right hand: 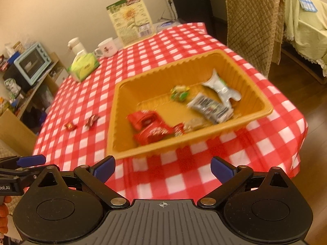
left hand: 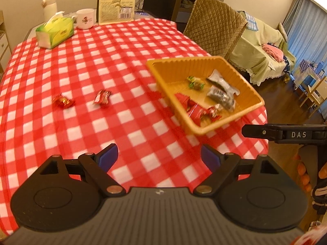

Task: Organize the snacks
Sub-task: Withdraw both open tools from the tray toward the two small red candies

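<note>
An orange plastic tray [left hand: 181,65] [right hand: 126,94] sits on the red checked tablecloth near the table's right edge. It holds several snacks: red packets [right hand: 150,129], silver packets [right hand: 210,107] and a green candy [right hand: 179,94]. Two red-wrapped snacks lie loose on the cloth left of the tray, one nearer it [left hand: 102,98] [right hand: 92,120] and one further left [left hand: 63,102] [right hand: 70,125]. My left gripper [left hand: 159,157] is open and empty above the cloth. My right gripper [right hand: 163,168] is open and empty just in front of the tray. The right gripper's body also shows in the left wrist view [left hand: 284,133].
At the table's far end stand a green tissue pack [left hand: 55,32], a white mug [left hand: 85,19], a white bottle [left hand: 50,5] and a sunflower-printed box [left hand: 116,0]. A quilted chair [left hand: 214,26] stands by the table's right side. Shelves with a blue oven [right hand: 32,63] are on the left.
</note>
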A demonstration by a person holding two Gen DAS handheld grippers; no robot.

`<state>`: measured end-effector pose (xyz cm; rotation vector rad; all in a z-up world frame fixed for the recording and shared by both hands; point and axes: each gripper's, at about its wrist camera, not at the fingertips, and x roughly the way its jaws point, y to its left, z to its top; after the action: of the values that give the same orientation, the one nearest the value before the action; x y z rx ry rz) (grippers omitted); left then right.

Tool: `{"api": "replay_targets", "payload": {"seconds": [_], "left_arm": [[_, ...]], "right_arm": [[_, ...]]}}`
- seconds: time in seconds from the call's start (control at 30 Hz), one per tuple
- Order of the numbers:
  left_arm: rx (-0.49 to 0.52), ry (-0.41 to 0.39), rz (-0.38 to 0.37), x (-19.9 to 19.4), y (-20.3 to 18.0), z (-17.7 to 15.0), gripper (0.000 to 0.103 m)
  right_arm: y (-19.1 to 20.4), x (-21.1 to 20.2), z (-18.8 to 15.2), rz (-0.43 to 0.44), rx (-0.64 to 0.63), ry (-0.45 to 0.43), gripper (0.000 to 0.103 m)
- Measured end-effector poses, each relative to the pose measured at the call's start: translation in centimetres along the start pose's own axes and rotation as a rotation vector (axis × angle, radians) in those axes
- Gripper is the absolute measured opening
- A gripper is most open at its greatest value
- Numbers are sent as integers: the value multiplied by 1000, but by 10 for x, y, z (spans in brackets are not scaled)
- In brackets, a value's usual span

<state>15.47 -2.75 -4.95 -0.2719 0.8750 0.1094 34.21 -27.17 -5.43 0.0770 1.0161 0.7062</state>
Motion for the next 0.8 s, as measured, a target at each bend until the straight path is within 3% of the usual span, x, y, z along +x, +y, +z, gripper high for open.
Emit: {"api": "replay_targets", "payload": {"seconds": [0.47,0.8], "left_arm": [[-14,33,22,-24,52,-30,87],[-33,43,68,-37,93,-41,87]], "right_arm": [[61,23,-38,26,-82,107,99],[108,49,-45,51,-132,138,99]]}}
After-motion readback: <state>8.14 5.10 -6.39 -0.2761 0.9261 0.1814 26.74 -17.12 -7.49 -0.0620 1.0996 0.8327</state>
